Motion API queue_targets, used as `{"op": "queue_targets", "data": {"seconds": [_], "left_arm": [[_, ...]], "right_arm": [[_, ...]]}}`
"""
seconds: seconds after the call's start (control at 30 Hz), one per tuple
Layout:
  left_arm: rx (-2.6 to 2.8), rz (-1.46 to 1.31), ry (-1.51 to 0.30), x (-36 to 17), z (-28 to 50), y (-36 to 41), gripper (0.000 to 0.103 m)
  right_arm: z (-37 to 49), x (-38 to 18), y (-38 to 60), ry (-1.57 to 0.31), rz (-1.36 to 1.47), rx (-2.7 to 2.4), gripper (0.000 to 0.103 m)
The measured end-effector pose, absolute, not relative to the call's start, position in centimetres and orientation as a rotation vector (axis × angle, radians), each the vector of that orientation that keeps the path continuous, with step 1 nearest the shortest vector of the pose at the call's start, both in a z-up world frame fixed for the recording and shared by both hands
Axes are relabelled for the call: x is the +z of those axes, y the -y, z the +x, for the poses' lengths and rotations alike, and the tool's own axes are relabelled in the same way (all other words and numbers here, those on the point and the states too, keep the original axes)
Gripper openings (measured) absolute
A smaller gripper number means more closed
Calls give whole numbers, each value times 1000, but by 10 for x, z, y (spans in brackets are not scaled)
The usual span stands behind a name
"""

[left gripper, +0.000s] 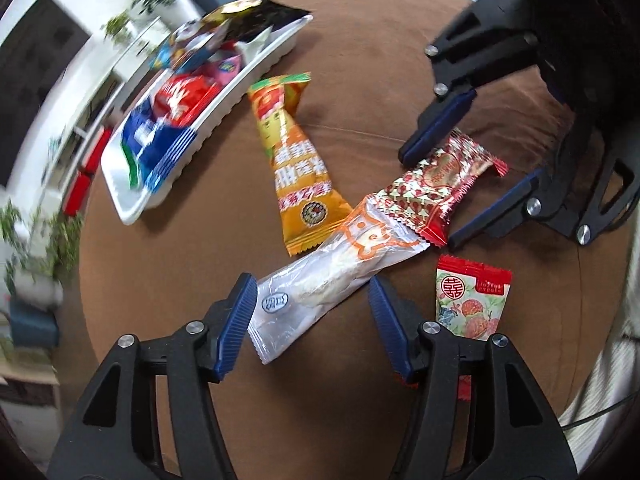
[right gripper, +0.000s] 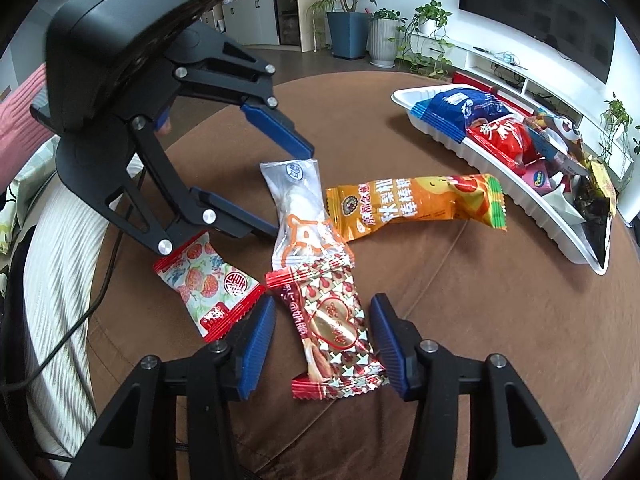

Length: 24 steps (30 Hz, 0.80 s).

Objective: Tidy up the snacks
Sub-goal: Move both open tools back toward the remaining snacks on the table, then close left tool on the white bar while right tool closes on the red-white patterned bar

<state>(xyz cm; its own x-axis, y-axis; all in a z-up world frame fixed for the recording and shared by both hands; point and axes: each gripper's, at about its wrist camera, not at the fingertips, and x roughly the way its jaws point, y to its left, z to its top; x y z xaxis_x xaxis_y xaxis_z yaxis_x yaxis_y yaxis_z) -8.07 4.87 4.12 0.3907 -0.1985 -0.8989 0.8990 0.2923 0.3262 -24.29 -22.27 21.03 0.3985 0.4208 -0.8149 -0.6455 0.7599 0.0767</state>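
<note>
Straddling two wrappers at once, we risk tangling them. Our left gripper (left gripper: 312,320) stands about half open around the clear white packet (left gripper: 320,280), pads on either side but not pressing; our right gripper (right gripper: 322,344) is likewise half open astride the red and gold packet (right gripper: 334,328), holding nothing yet.

The trouble lies where these two overlap: in the right wrist view the clear packet's orange-printed end lies across the top edge of the red and gold one. If we lift either alone, it may drag the other or flip it aside. The slick film could also slip from the ribbed pads if we close near a crimped end rather than over the filling.

Nearby, the orange packet (right gripper: 416,208) touches the clear one, and the floral sweet (right gripper: 210,284) sits just beside our right gripper's pad, near enough to be nudged. All lie on the brown cushion (right gripper: 480,340). The white tray (right gripper: 440,136), well apart, is already crowded with snacks, so placing more may spill them over its rim.
</note>
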Motion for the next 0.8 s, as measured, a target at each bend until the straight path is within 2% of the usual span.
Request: {"op": "queue_targets", "data": {"seconds": [0.1, 0.17, 0.23, 0.4, 0.6, 0.8], "left_arm": [[-883, 1074, -827, 39, -84, -42, 60], [-886, 1124, -802, 38, -84, -37, 66], [-889, 1150, -793, 37, -79, -32, 77], [-930, 1125, -855, 36, -57, -23, 87], [-953, 948, -1033, 33, -21, -28, 88], [-1021, 875, -1073, 29, -22, -33, 82]], "right_arm": [[-243, 210, 224, -941, -268, 687, 54], [-243, 211, 224, -942, -263, 688, 54], [-243, 211, 225, -941, -261, 689, 54], [-243, 212, 223, -940, -267, 688, 54], [-240, 212, 224, -945, -247, 690, 54], [-241, 213, 226, -947, -231, 694, 54]]}}
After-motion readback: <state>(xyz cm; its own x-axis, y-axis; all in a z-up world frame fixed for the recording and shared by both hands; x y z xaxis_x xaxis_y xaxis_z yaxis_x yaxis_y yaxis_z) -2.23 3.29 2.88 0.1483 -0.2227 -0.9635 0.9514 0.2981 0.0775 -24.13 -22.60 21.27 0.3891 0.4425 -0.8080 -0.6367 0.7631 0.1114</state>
